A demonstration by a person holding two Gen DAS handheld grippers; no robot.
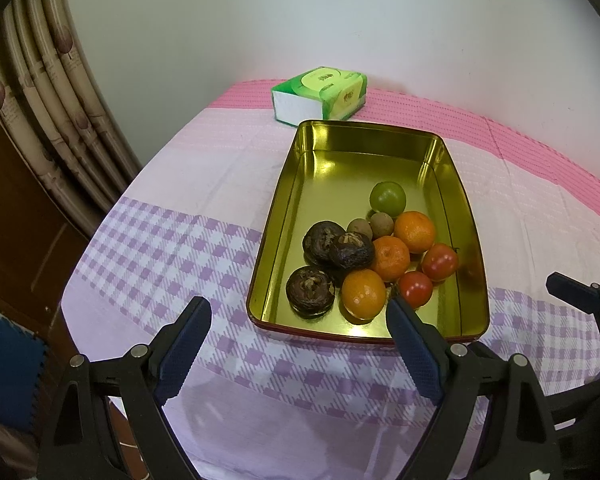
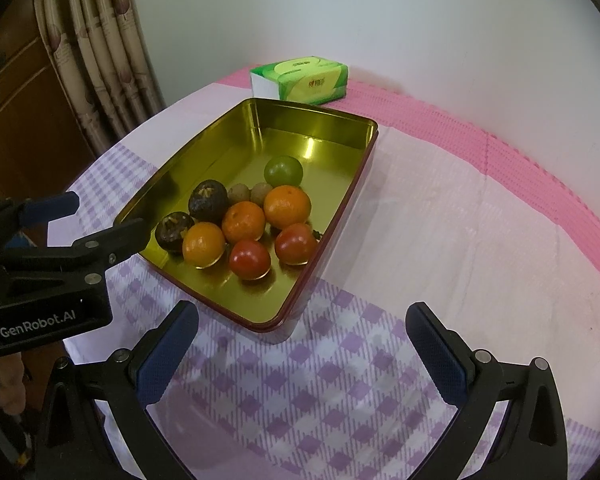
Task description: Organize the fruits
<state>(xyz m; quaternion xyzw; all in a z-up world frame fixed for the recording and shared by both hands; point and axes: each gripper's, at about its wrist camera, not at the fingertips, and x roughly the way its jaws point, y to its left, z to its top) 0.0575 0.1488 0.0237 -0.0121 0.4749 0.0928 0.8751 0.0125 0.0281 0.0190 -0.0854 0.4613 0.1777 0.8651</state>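
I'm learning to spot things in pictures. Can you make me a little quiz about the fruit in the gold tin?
1. How many oranges lie in the gold tin?
2. True or false: the green fruit lies nearer the tissue pack than the red tomatoes do.
3. Which is it: does the left gripper hold A) an orange, B) a tomato, C) nothing?

Key: 1. Three. 2. True. 3. C, its jaws stand open and empty.
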